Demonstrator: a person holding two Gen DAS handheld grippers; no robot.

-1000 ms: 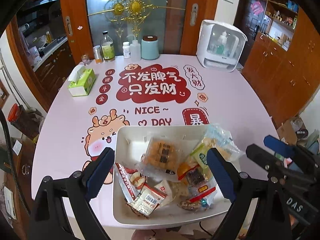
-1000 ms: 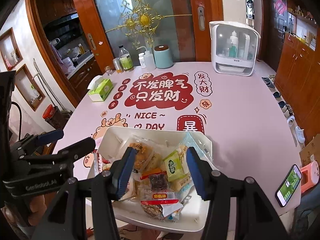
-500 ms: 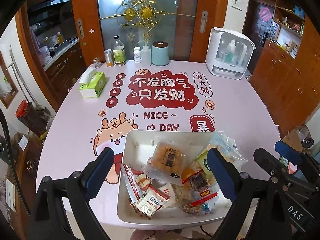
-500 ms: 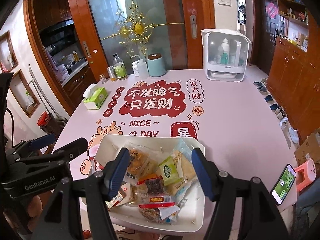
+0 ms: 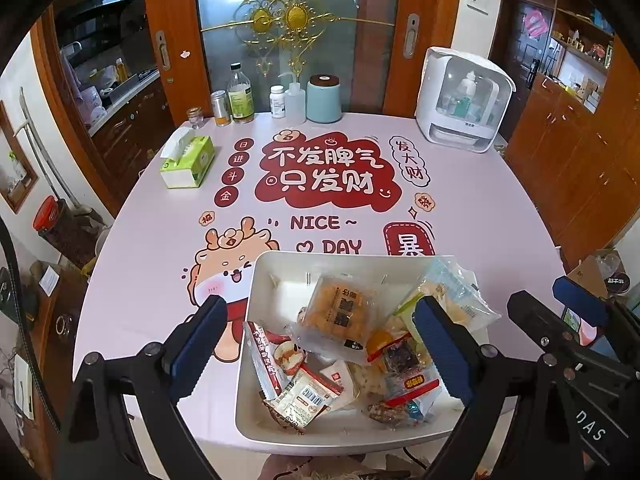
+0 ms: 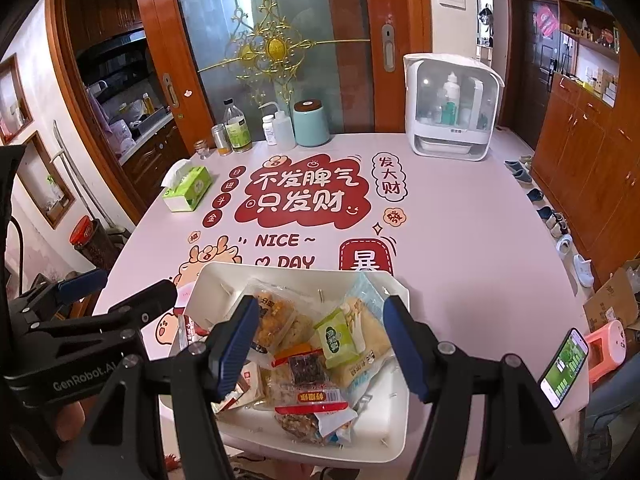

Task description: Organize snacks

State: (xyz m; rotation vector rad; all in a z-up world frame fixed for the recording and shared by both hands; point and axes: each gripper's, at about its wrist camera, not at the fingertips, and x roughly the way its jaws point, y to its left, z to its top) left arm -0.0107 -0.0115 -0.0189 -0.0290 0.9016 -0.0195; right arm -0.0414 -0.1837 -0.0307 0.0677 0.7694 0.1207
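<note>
A white tray sits at the table's near edge, also in the right wrist view. It holds several wrapped snacks: a clear-wrapped orange cake, a red-and-white packet, a green packet, a dark bar with a red label. My left gripper is open and empty, held above the tray. My right gripper is open and empty, above the tray's snacks. Each gripper shows in the other's view: the right one, the left one.
A pink printed table carries a green tissue box, bottles and jars, a teal canister and a white cabinet appliance at the back. A phone lies at the right edge.
Both grippers have risen and pulled back a little, so the tray sits lower and more of the far table shows. Both stay open and empty.
</note>
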